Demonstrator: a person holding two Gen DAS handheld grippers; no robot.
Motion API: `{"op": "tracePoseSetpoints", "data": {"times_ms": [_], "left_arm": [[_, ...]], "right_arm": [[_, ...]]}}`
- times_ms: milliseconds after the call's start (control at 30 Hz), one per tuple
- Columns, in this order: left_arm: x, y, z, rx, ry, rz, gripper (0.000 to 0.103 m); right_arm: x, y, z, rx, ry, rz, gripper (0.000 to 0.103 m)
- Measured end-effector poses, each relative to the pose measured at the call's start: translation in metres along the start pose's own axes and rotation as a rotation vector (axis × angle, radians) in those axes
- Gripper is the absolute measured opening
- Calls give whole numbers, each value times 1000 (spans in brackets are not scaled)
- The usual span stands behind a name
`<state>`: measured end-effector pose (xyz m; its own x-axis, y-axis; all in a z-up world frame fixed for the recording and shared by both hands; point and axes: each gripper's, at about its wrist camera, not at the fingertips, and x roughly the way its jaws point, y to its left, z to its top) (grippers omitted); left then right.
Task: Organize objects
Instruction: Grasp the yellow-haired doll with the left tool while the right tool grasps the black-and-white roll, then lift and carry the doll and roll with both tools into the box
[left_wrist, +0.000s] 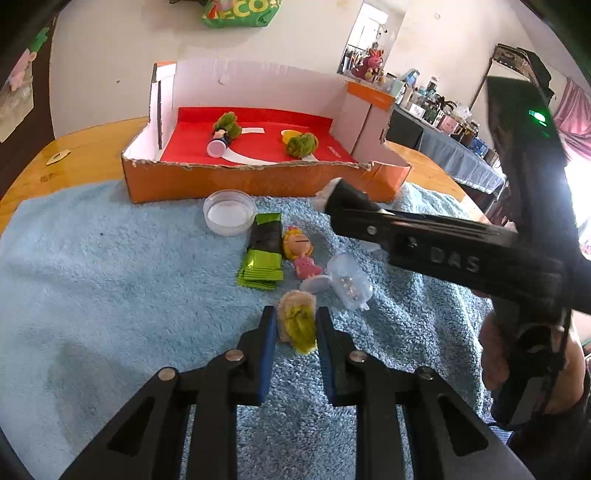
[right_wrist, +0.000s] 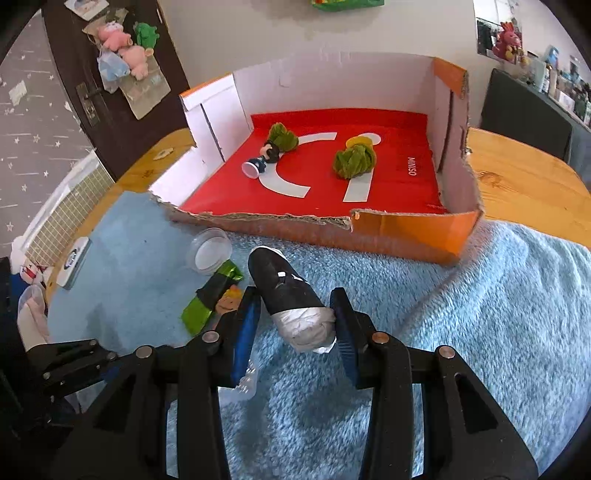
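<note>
My left gripper (left_wrist: 295, 313) is shut on a small fuzzy toy with yellow-green hair (left_wrist: 298, 328), which lies on the blue towel (left_wrist: 110, 277). My right gripper (right_wrist: 294, 294) is shut on a black roll with a grey-taped end (right_wrist: 286, 286), held just above the towel in front of the orange box (right_wrist: 410, 230). The box has a red floor. Inside lie a green-haired doll with a round base (right_wrist: 275, 146) and a green fuzzy toy (right_wrist: 354, 158). The same box (left_wrist: 258, 181) stands ahead in the left wrist view.
On the towel between my left gripper and the box lie a clear round dish (left_wrist: 229, 214), a green-and-black packet (left_wrist: 263, 254), a yellow-haired figurine in pink (left_wrist: 300, 251) and a clear capsule (left_wrist: 349, 282). The right tool's black body (left_wrist: 461, 254) crosses the right side. The wooden table (right_wrist: 524, 188) extends around the towel.
</note>
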<state>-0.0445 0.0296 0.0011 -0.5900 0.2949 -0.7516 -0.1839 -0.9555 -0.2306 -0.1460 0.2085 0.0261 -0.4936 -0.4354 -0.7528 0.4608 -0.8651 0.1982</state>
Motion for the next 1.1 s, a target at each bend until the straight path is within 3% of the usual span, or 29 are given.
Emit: {"op": "tracePoseSetpoints", "data": {"times_ms": [467, 1100], "left_arm": [[-23, 8, 6, 21, -66, 28, 22], [-37, 6, 21, 25, -120, -20, 22]], "right_arm": [[-38, 16, -27, 63, -99, 18, 38], [-49, 18, -36, 85, -114, 21, 38]]}}
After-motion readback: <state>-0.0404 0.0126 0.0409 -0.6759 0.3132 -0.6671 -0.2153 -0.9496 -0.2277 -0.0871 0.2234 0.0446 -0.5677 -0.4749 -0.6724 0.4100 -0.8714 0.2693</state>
